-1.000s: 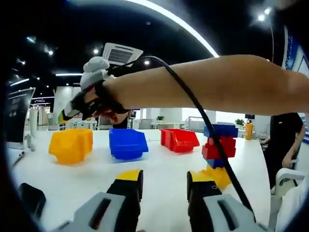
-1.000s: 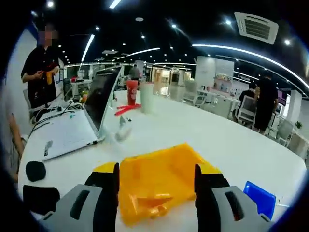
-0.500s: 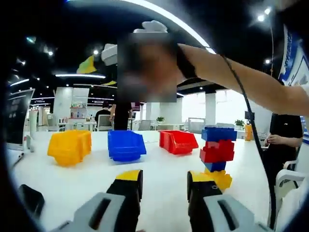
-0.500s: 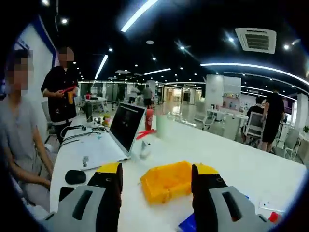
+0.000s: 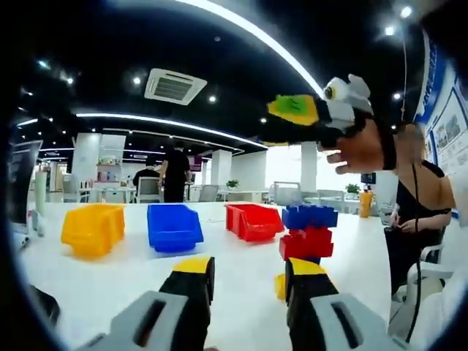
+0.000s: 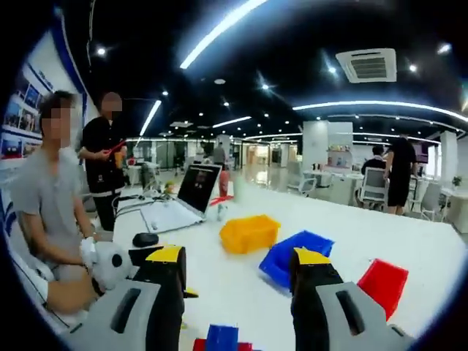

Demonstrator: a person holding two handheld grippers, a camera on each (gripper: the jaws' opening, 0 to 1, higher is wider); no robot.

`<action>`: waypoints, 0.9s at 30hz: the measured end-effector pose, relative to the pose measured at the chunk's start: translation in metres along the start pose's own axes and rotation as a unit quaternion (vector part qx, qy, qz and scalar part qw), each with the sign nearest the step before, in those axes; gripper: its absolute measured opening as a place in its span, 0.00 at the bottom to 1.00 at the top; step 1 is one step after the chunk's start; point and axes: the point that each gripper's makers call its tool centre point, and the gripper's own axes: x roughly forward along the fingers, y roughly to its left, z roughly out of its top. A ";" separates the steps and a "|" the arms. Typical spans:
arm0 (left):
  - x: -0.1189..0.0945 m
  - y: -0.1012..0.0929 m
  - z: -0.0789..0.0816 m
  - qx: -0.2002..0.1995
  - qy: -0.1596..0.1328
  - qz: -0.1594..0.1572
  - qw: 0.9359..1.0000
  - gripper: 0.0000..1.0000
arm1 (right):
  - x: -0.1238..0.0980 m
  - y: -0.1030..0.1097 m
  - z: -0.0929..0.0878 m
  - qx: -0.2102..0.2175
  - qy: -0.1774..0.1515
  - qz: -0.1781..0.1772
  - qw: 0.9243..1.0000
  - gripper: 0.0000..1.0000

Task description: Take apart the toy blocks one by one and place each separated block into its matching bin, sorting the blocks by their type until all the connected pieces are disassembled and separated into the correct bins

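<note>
- My left gripper (image 5: 247, 272) sits low over the white table (image 5: 110, 281), jaws wide apart with nothing between them; the tips are yellow pads on black fingers, the bodies grey moulded plastic.
- Just beyond my left jaws stands the block stack (image 5: 307, 232): a blue studded brick on top, a red one under it, another blue piece below that, and a yellow block at the base half hidden behind my right-hand jaw. The stack rests upright on the table.
- Three open-fronted plastic bins sit in a row farther back: yellow bin (image 5: 91, 229), blue bin (image 5: 174, 227), red bin (image 5: 252, 221). All are glossy, boxy, with sloped front lips, and stand apart from each other.
- My right gripper (image 5: 307, 117) shows high in the left gripper view, held in a hand (image 5: 362, 150) above the stack; whether anything is in it I cannot tell from there.
- In the right gripper view my right gripper (image 6: 238, 265) has its jaws spread wide and empty, looking down on the table (image 6: 241, 281).
- Below them lie the blue top of the stack (image 6: 221, 338) with red under it, and beyond, the yellow bin (image 6: 249, 232), blue bin (image 6: 295, 257) and red bin (image 6: 382, 284).
- A laptop (image 6: 186, 199) stands open on the far table end; a seated person (image 6: 51, 212) is at its side.
</note>
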 end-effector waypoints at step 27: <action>-0.005 -0.030 0.019 -0.031 -0.018 -0.061 0.998 0.44 | -0.092 0.003 -0.102 0.040 0.018 -0.030 0.999 0.58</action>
